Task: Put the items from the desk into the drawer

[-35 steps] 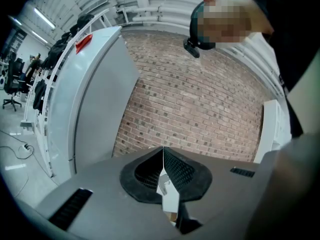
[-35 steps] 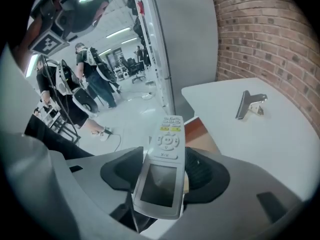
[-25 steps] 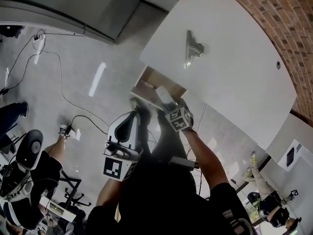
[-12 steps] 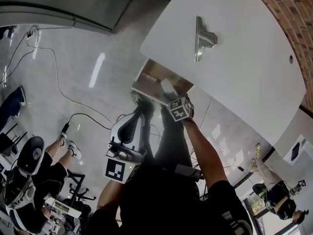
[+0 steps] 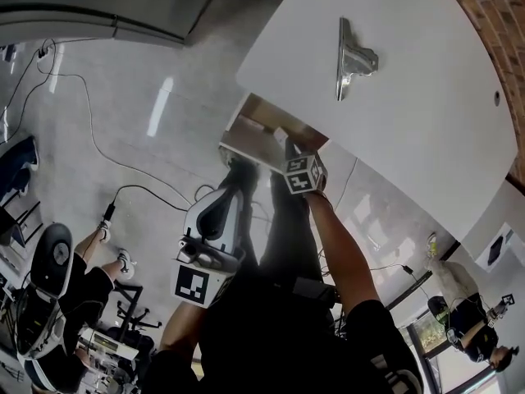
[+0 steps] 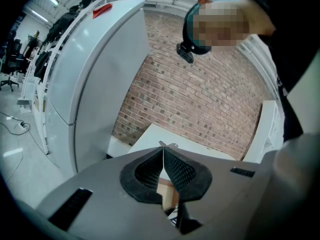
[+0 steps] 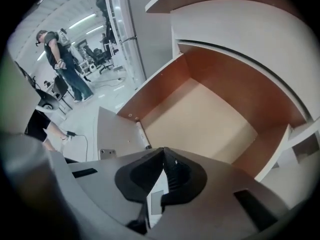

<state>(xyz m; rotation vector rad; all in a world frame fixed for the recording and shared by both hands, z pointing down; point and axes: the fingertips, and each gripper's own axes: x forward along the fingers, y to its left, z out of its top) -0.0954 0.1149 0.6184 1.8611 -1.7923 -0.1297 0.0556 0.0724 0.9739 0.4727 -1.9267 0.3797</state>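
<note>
Nearest, the left claw (image 6: pixel 162 155) is held short of the drawer (image 7: pixel 235 79), its black ribbed pads pressed together on nothing. A little farther on, the right claw (image 7: pixel 162 151) tilts steeply down over the front of the open drawer. Its jaws have just been closing and now meet at the tips with nothing pinched between them. A white piece with a grey patch (image 7: pixel 154 196) shows through the gap behind the pads, and what it is cannot be told. The drawer has brown wooden walls and a pale bottom, and it sticks out from under the white worktop (image 5: pixel 410 146). Beyond it, the metal clip (image 5: pixel 354 60) lies on the worktop, well apart from both claws. A brick wall (image 5: pixel 496 23) stands past the worktop's far edge.
</note>
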